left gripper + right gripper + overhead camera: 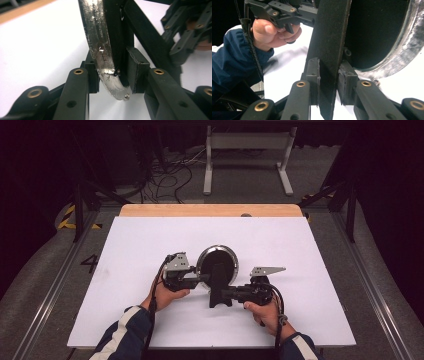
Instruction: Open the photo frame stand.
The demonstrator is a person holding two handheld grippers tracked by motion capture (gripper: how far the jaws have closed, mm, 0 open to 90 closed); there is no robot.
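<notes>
I've got a round frame (217, 262) w/ a silvery rim and black backing up near the middle of the white table (125, 285), tilted on edge, back facing the high cam. Its black prop stand (219, 287) hangs off the back, pointing toward my side of the table. Left gripper (202, 278) comes in from the left at the frame's lower left edge; in the left gripper view the pads sit on either side of the silver rim (100, 47) and the black backing (113, 37), pinching that edge between them. Right gripper (225, 294) comes in from the right, lower down; in the right gripper view its pads (313, 75) squeeze the flat black stand (330, 50) from both sides, w/ the frame's dark back (377, 27) and shiny rim just beyond. Left hand (274, 32) on the other gripper shows in that same view, blue sleeve (232, 60) below it. Can't really tell from the high view whether the frame's bottom edge touches the table or hangs just over it, too dark there. Behind the white surface a wooden strip (210, 210) runs along the far edge, grey floor (45, 270) around.
</notes>
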